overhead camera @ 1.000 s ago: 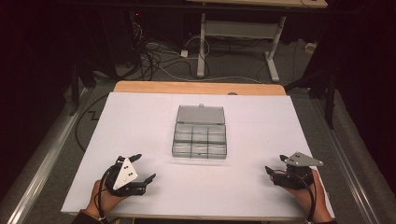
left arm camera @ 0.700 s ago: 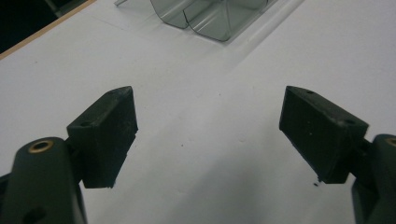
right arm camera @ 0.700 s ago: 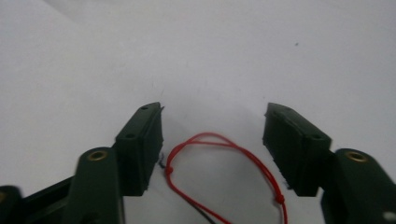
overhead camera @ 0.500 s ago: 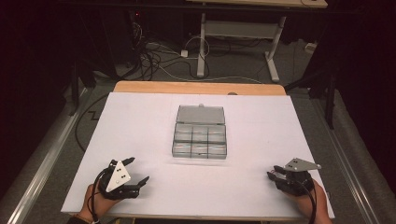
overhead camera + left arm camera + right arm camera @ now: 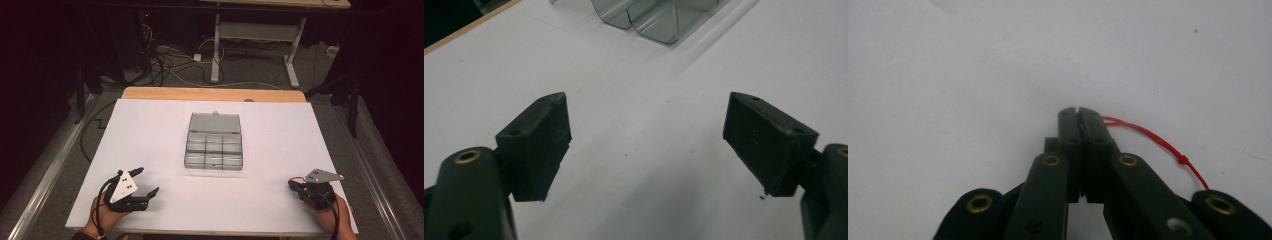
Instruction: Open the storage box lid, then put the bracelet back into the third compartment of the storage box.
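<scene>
1. My left gripper (image 5: 147, 181) sits at the near-left of the white table (image 5: 150, 130), held in my left hand (image 5: 107, 212). Jaws spread wide, nothing between them. In the left gripper view the left gripper (image 5: 649, 130) has both black pads well apart over bare white surface.

2. My right gripper (image 5: 291, 185) is at the near-right of the table, in my right hand (image 5: 327, 212), grey three-cornered plate on top. Its jaws have just been closing and now stand pressed together. In the right gripper view the right gripper (image 5: 1079, 111) has its pads flat against each other with no solid object between them.

3. A thin red thread (image 5: 1158, 142) loops out from beside the closed tips on the right and runs back toward the gripper body; I cannot tell if it is pinched between the pads. It also shows as a small red bit by the right gripper in the high view.

4. Both grippers point roughly toward the table middle, well apart from each other.

5. The clear compartment box (image 5: 215, 141) lies mid-table, farther out, between the two grippers and well apart from both. Lid open and laid back on the far side, two rows of compartments facing up; contents too small to tell. The box's corner (image 5: 659, 20) shows at the top of the left gripper view.

6. Beyond the white surface: a wooden table edge (image 5: 210, 93), then cables (image 5: 175, 60) on the floor and a desk frame (image 5: 255, 40).
</scene>
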